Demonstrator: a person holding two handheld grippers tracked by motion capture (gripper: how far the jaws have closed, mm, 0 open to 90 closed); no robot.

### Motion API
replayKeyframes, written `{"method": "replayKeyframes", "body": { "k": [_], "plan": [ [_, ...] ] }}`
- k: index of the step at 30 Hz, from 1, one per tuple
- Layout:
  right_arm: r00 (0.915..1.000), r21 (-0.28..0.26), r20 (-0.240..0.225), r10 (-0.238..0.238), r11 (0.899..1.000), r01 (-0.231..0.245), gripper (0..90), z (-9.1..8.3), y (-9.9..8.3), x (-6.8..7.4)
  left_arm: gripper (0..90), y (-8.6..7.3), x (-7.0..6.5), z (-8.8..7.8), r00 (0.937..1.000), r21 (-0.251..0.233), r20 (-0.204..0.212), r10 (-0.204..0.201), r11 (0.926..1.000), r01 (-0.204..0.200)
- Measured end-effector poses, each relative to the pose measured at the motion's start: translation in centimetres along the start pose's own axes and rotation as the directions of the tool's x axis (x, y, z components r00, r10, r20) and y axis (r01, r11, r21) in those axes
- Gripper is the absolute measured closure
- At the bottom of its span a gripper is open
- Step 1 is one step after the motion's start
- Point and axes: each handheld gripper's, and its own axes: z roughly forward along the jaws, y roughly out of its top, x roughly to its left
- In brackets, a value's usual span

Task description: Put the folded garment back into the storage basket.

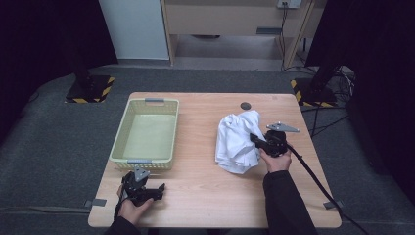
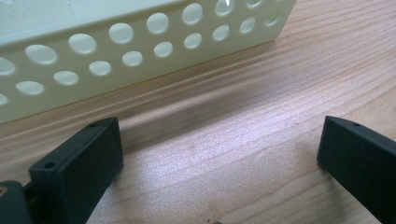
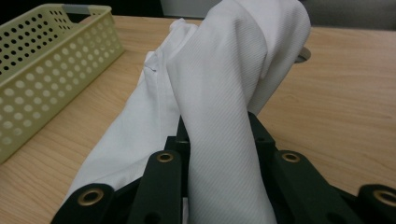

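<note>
High view overhead; tool views close, sharing basket [image 1: 147, 129].

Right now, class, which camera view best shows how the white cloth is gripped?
The right gripper view: the white cloth runs up between the closed jaws. The high view shows the whole cloth on the table, right gripper at its edge.

- We see a pale yellow basket [image 1: 128, 128] with round holes in its walls on the left half of the wooden table [image 1: 195, 161], grey handles at its near and far ends.
- We note a small dark round disc [image 1: 245, 105] set in the tabletop near its far edge.
- Two black stands with yellow-and-black striped bases [image 1: 90, 89] rest on grey carpet beyond the table.
</note>
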Motion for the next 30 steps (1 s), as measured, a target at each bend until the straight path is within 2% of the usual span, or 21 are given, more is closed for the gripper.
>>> {"method": "replayKeyframes", "body": {
  "k": [4, 12, 23, 30],
  "plan": [
    [0.9997, -0.019, -0.006, -0.022, 1.000, 0.022, 72.9, -0.5, 1.4, 0.8, 0.0, 0.0, 0.0, 0.0, 1.0000, 0.000, 0.000, 0.000, 1.0000, 0.000],
    [0.9991, -0.056, -0.022, -0.036, 0.998, 0.035, 72.8, -1.3, 3.4, 2.1, 0.0, 0.0, 0.0, 0.0, 1.0000, 0.000, 0.000, 0.000, 1.0000, 0.000],
    [0.9981, -0.094, -0.030, -0.055, 0.994, 0.052, 72.8, -1.7, 6.1, 3.8, 0.0, 0.0, 0.0, 0.0, 1.0000, 0.001, 0.000, 0.001, 1.0000, -0.001],
    [0.9973, -0.105, -0.035, -0.064, 0.993, 0.060, 72.8, -1.3, 7.2, 5.1, 0.0, 0.0, 0.0, 0.0, 1.0000, 0.000, 0.000, 0.001, 1.0000, -0.001]
  ]
}}
